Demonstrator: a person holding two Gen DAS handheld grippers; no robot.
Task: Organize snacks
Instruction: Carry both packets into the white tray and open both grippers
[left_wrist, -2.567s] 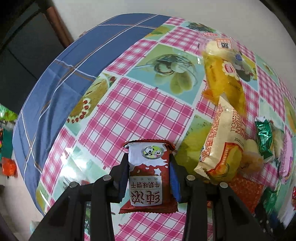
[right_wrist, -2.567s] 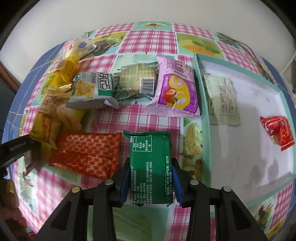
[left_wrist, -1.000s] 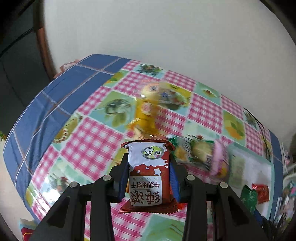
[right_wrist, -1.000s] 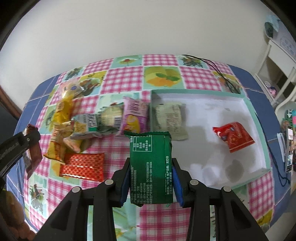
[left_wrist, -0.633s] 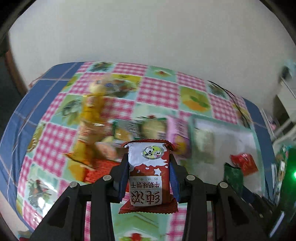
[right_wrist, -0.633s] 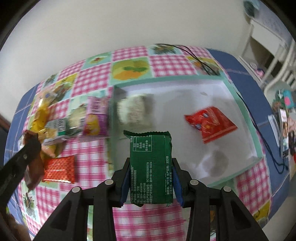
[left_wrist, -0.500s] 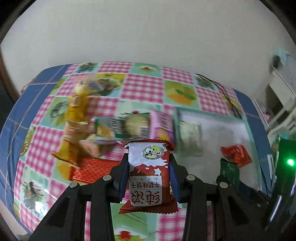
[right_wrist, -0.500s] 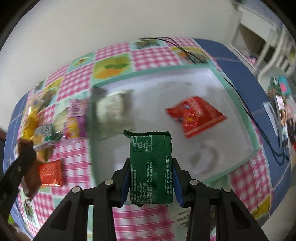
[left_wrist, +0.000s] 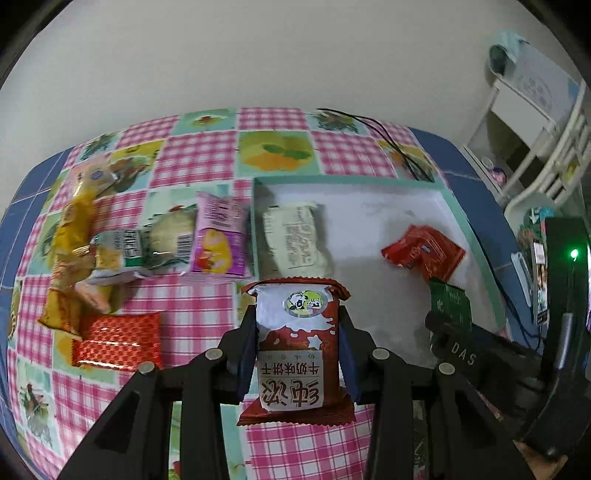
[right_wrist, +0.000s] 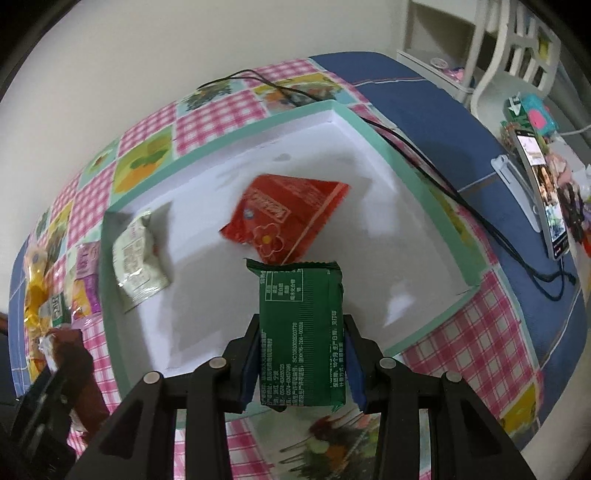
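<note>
Left wrist view, from left to right. A row of loose snacks lies on the checked tablecloth (left_wrist: 199, 162): yellow packets (left_wrist: 70, 236) at the far left, an orange-red foil packet (left_wrist: 118, 341) nearer the camera, a green-and-white packet (left_wrist: 118, 254), a clear-wrapped round biscuit pack (left_wrist: 171, 236), then a pink packet (left_wrist: 219, 240) just beside the tray wall. The left gripper (left_wrist: 297, 354) is clamped on a red-and-white biscuit packet (left_wrist: 297, 343), held upright above the tray's near left corner. The white tray with a teal rim (left_wrist: 351, 180) holds a pale cream packet (left_wrist: 295, 240) at its left and a red packet (left_wrist: 423, 253) toward its right. At the far right the other tool carries a green packet (left_wrist: 450, 304) over the tray.

Right wrist view, from left to right. The left tool and its brown-red packet appear blurred at the lower left edge. The right gripper (right_wrist: 301, 363) is closed on the green packet's sides, printed back toward the camera, above the tray's near part. A black cable (right_wrist: 424, 158) crosses the blue cloth (right_wrist: 424, 107) beyond the tray; a phone on a stand (right_wrist: 543, 188) sits at the right.
</note>
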